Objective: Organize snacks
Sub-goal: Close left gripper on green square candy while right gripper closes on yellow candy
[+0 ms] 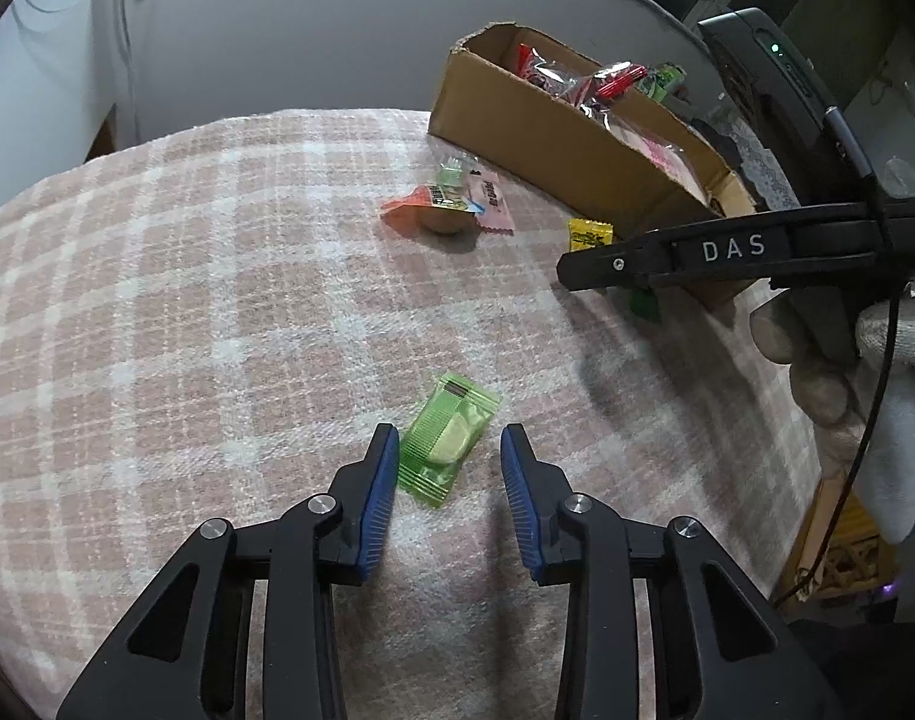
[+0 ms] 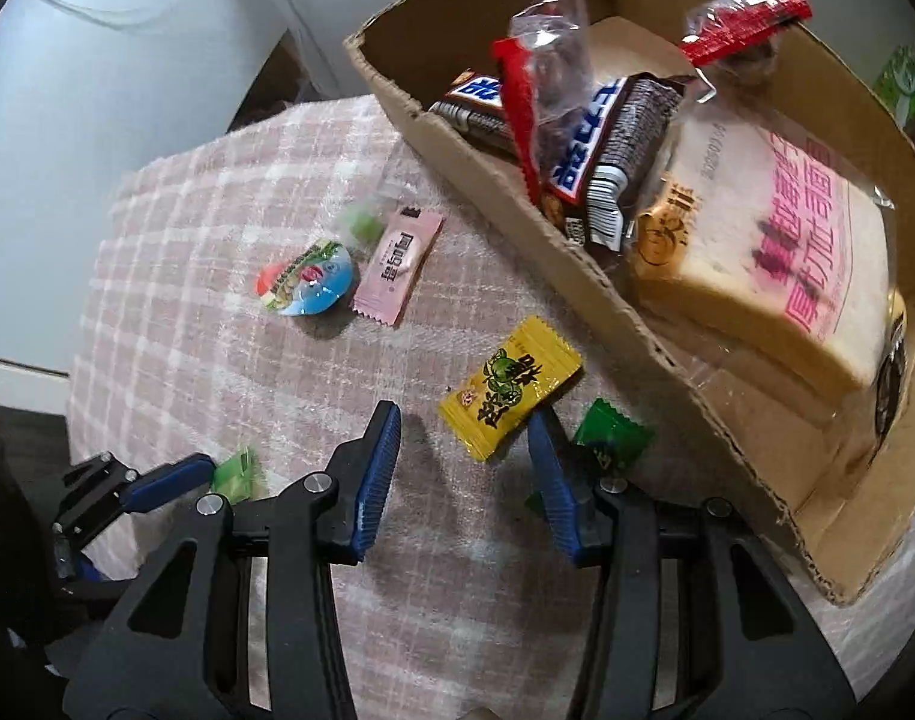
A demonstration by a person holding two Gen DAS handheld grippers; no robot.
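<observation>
My left gripper is open, its blue pads either side of a light green candy packet lying on the pink checked cloth. My right gripper is open and empty, low over the cloth; a yellow candy packet lies just ahead between its tips, and a dark green packet lies beside its right finger. A cardboard box holds wrapped bread, a chocolate bar and red-edged packets. The box also shows in the left wrist view.
A jelly cup, a pink packet and a small clear-wrapped green sweet lie on the cloth left of the box. The left gripper and its green packet show at the lower left of the right wrist view. The cloth's edge drops off at left.
</observation>
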